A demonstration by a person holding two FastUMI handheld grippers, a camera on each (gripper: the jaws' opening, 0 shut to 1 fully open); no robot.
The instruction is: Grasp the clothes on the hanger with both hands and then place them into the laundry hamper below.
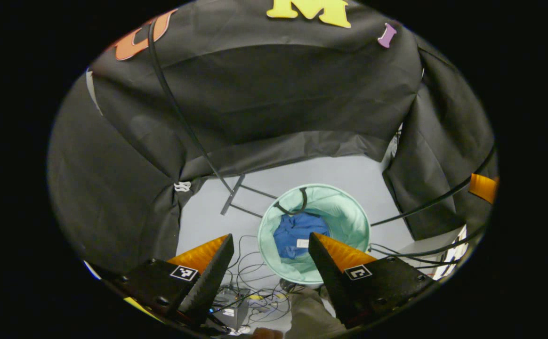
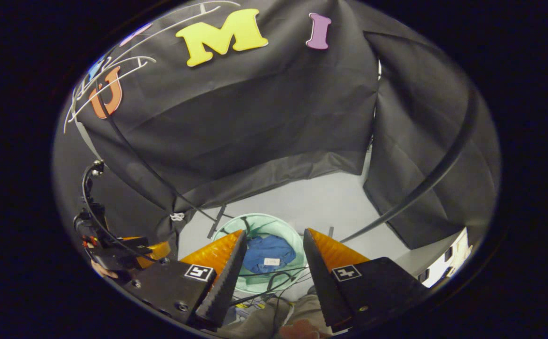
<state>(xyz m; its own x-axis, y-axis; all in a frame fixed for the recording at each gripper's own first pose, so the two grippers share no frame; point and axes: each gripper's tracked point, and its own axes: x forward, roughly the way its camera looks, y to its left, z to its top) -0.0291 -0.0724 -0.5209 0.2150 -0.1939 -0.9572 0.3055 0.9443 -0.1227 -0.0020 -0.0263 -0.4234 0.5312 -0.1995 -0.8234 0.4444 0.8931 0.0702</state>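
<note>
blue clothes (image 1: 294,234) — inside hamper (image 1: 349,216)

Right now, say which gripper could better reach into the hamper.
Left, likely: the hamper and blue garment loom larger between the open fingers of the left gripper than of the right gripper.

From up here the laundry hamper (image 1: 349,216) stands open-mouthed on the pale floor (image 1: 330,172), blue clothes (image 1: 295,233) lying low inside, so the way straight down into it is free. Bare floor lies behind it up to the black cloth wall. Loose cables (image 1: 250,278) tangle on the floor at its near side, and a dark metal stand foot (image 1: 236,193) sits just beside its left rim.
</note>
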